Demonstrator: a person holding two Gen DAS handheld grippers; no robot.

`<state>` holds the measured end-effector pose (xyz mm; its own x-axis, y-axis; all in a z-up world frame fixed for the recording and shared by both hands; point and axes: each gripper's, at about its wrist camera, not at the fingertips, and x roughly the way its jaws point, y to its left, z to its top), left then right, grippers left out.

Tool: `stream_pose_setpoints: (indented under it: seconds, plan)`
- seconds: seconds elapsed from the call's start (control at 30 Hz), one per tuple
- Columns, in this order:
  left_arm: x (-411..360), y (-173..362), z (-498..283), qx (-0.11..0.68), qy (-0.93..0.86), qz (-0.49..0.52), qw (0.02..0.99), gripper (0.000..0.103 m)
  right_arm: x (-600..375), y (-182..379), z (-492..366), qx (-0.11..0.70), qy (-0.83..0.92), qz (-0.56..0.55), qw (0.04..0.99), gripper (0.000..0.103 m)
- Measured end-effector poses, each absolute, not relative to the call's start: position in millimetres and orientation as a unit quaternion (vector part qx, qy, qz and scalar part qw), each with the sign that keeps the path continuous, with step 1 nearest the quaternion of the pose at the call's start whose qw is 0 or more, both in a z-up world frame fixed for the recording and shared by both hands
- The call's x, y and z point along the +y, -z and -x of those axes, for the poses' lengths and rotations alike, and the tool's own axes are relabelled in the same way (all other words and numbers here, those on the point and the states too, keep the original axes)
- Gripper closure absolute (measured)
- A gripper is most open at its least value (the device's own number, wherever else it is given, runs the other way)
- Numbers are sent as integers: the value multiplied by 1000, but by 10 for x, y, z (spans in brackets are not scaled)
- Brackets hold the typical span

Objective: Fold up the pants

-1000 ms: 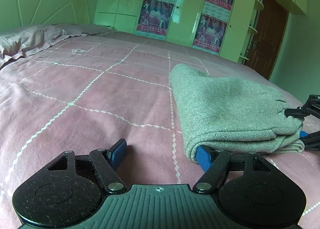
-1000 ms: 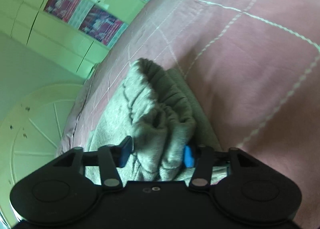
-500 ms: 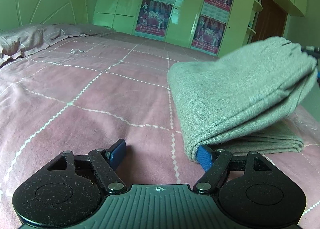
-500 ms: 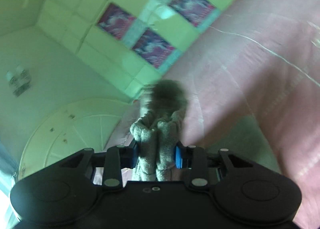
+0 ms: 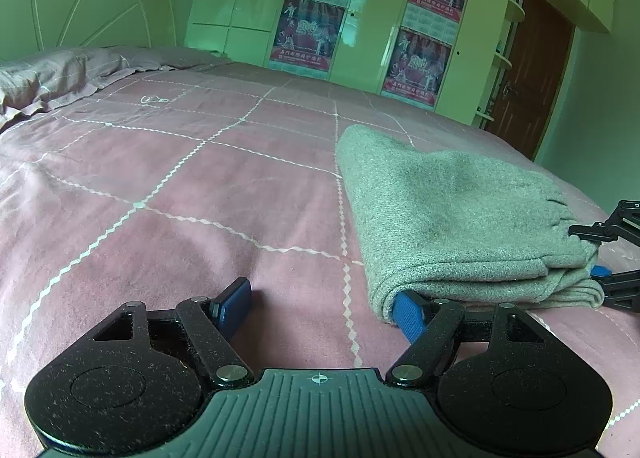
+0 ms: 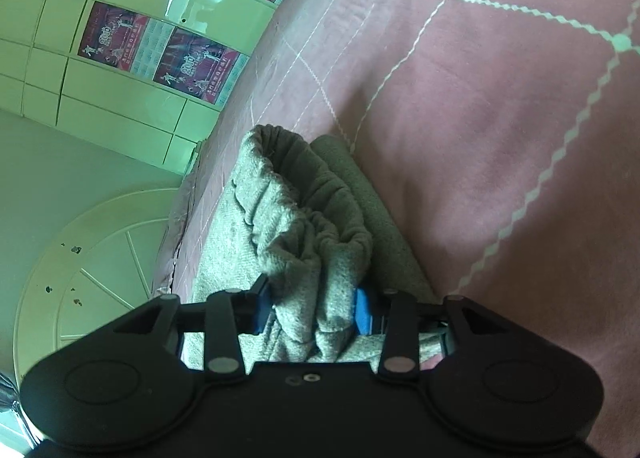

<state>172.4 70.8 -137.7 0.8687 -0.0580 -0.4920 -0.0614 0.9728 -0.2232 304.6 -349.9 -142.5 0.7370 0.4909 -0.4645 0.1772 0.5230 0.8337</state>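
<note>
while pants (image 5: 452, 218) lie folded, pillow (image 5: 52, 78) sits apart.

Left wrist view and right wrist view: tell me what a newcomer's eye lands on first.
First, the grey pants, folded into a thick stack on the right of the pink quilted bedspread. The right gripper has the gathered waistband between its blue pads. The left gripper stands wide open at the stack's near corner, one pad tucked under the fold. Behind, red posters line the pale wardrobe doors.
</note>
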Motion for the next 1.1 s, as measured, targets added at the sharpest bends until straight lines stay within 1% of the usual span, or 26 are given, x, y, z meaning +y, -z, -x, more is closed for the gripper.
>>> stream_pose_setpoints:
  seconds: [0.07,0.13,0.17,0.2,0.23,0.3,0.33,0.4,0.47,0.5,0.53,0.57,0.63,0.73,0.77,0.8,0.83,0.87,0.9,0.93,1.07,1.1]
  plan:
    - [708,1377,-1732,257,0,116,959,28,-3469,1376,-3018,352,-99,-465,807,62]
    - [707,1379,-1729,258,1,115,959,28,-3422,1305,-2946,347,-91,-458,814,43]
    - [707,1380,-1730,258,1,114,959,28,-3373,1285,-2934,339,-93,-453,819,24]
    - [708,1383,-1730,258,0,114,959,28,-3325,1262,-2938,340,-96,-445,823,20]
    - [702,1383,-1733,258,0,113,959,28,-3260,1237,-2965,349,-92,-427,829,23]
    - [701,1383,-1736,259,1,112,959,28,-3159,1168,-2994,369,-77,-377,846,62]
    - [707,1384,-1736,259,2,114,959,28,-3153,1170,-2996,375,-71,-361,851,64]
    - [707,1384,-1742,259,3,114,959,27,-3252,1231,-2946,363,-84,-391,841,72]
    - [700,1384,-1731,258,6,114,959,26,-3355,1186,-2774,318,-109,-418,844,73]
    - [698,1384,-1729,258,8,114,959,26,-3340,1168,-2707,312,-106,-404,853,73]
    - [697,1386,-1727,257,7,113,960,26,-3335,1236,-2696,330,-90,-398,851,73]
    - [693,1388,-1730,257,7,113,960,25,-3368,1364,-2709,347,-80,-414,838,73]
    - [688,1383,-1736,260,9,110,959,24,-3455,1456,-2706,343,-85,-456,817,71]
    - [707,1352,-1712,264,16,102,959,24,-3484,1297,-2649,336,-90,-452,822,60]
    - [709,1325,-1689,267,19,94,959,24,-3491,1204,-2586,327,-79,-433,836,53]
    - [719,1286,-1650,269,22,85,959,24,-3499,1111,-2520,318,-68,-407,854,49]
    - [749,1246,-1595,269,27,79,960,24,-3509,1018,-2452,308,-58,-379,871,50]
    - [796,1193,-1519,263,27,78,961,24,-3519,943,-2400,293,-56,-360,884,54]
    - [847,1144,-1469,256,26,82,963,24,-3530,889,-2381,282,-66,-349,891,61]
    - [892,1086,-1442,247,23,85,965,24,-3516,847,-2401,277,-77,-337,897,64]
    - [957,843,-1741,226,22,98,969,24,-3279,723,-2666,278,-118,-273,914,82]
    - [951,816,-1861,229,28,105,967,24,-3186,719,-2738,280,-132,-255,916,83]
